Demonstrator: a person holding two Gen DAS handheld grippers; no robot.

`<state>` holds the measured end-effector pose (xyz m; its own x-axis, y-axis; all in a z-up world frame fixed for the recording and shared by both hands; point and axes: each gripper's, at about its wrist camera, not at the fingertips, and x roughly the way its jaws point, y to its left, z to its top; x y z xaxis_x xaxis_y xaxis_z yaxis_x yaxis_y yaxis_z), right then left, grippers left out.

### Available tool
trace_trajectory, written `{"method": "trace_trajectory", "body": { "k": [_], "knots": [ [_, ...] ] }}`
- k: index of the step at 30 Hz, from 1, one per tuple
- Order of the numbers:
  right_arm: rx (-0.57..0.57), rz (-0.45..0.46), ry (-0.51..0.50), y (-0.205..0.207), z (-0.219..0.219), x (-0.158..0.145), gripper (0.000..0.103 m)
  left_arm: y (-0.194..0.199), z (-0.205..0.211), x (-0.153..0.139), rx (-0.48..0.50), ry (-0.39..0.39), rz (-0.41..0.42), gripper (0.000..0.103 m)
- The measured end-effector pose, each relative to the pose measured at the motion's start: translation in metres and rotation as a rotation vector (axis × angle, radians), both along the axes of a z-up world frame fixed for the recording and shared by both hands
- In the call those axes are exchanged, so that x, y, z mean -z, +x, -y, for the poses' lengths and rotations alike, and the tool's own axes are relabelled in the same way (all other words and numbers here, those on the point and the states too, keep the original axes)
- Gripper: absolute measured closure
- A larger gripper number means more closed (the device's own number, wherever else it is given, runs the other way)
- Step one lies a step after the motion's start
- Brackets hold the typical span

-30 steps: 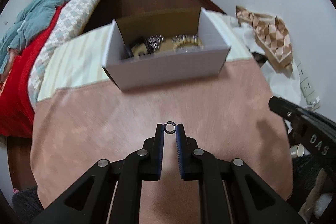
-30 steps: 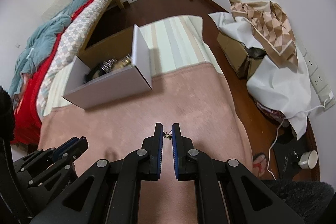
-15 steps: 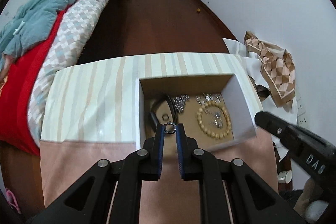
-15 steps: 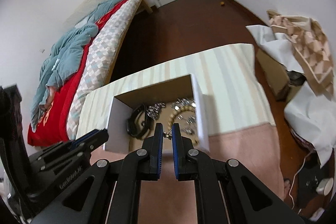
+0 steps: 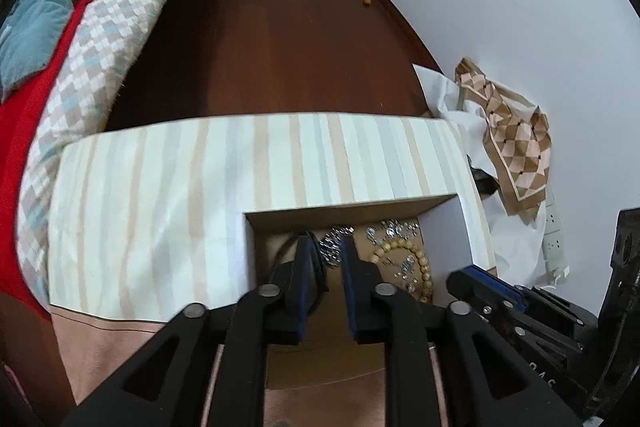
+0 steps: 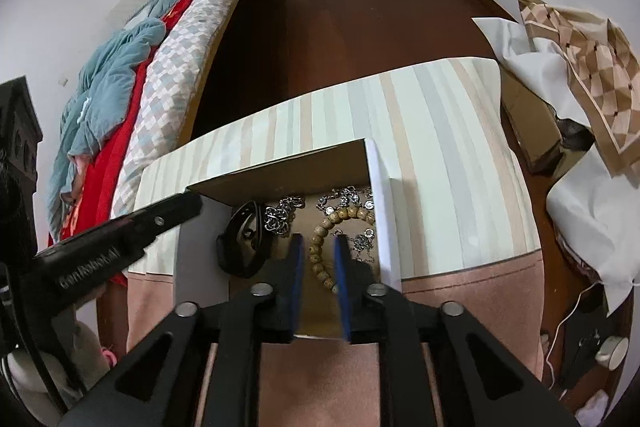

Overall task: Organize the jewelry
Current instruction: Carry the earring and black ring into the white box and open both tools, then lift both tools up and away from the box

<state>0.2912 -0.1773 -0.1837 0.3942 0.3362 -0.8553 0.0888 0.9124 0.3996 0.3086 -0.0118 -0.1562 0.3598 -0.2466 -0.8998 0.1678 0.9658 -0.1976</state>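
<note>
Ring and charm released since earlier; left gripper (image 5: 325, 253), right gripper (image 6: 317, 249) jaws spread over box (image 6: 382, 203).

An open cardboard box (image 6: 382, 195) sits on the cloth-covered table (image 6: 440, 131), directly ahead of and below both grippers. Inside it, a bead bracelet (image 6: 320, 247) lies directly ahead of the right gripper (image 6: 316, 259), with chain pieces (image 6: 280, 215) beyond it to the left and a strap-like item (image 6: 240, 247) further left, against the box's left wall. The left gripper (image 5: 324, 259) hangs over the box's left part. A bed (image 6: 168, 67) stands far left; draped cloth (image 6: 580, 67) lies far right.
</note>
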Motion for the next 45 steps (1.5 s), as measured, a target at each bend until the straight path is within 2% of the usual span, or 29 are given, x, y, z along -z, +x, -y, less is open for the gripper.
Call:
{"method": "trace_trajectory", "body": {
  "k": [1, 2, 3, 5, 7, 11, 13, 16, 22, 28, 45],
  "knots": [
    [0.004, 0.001, -0.002, -0.002, 0.001, -0.001, 0.072, 0.001, -0.005, -0.003, -0.007, 0.0, 0.006, 0.067],
    [0.009, 0.005, 0.004, -0.004, 0.003, -0.004, 0.07, -0.003, -0.011, -0.008, -0.023, 0.001, 0.022, 0.053],
    [0.01, 0.005, 0.007, -0.005, 0.003, -0.006, 0.069, -0.005, -0.016, -0.012, -0.037, 0.007, 0.037, 0.043],
    [0.013, 0.014, -0.009, -0.008, 0.002, -0.012, 0.065, -0.01, -0.026, -0.019, -0.065, 0.038, 0.071, 0.037],
    [0.007, 0.029, -0.051, -0.012, -0.001, -0.02, 0.046, -0.016, -0.035, -0.021, -0.093, 0.073, 0.091, 0.03],
    [-0.017, 0.023, -0.196, -0.02, -0.014, -0.028, 0.025, -0.038, -0.053, -0.02, -0.152, 0.162, 0.12, 0.011],
    [-0.024, 0.01, -0.269, -0.024, -0.021, -0.028, 0.01, -0.045, -0.058, -0.016, -0.169, 0.194, 0.114, 0.008],
    [-0.023, -0.01, -0.328, -0.033, -0.023, -0.028, 0.003, -0.059, -0.06, -0.007, -0.181, 0.212, 0.088, 0.007],
    [-0.005, -0.012, -0.384, -0.057, -0.023, -0.038, 0.001, -0.089, -0.056, -0.015, -0.196, 0.225, 0.094, 0.006],
    [0.007, 0.032, -0.421, -0.091, -0.025, -0.071, 0.0, -0.124, -0.047, -0.046, -0.2, 0.223, 0.14, 0.006],
    [0.066, 0.251, -0.435, -0.221, -0.019, -0.22, 0.0, -0.236, -0.045, -0.167, -0.216, 0.174, 0.307, 0.006]
  ]
}}
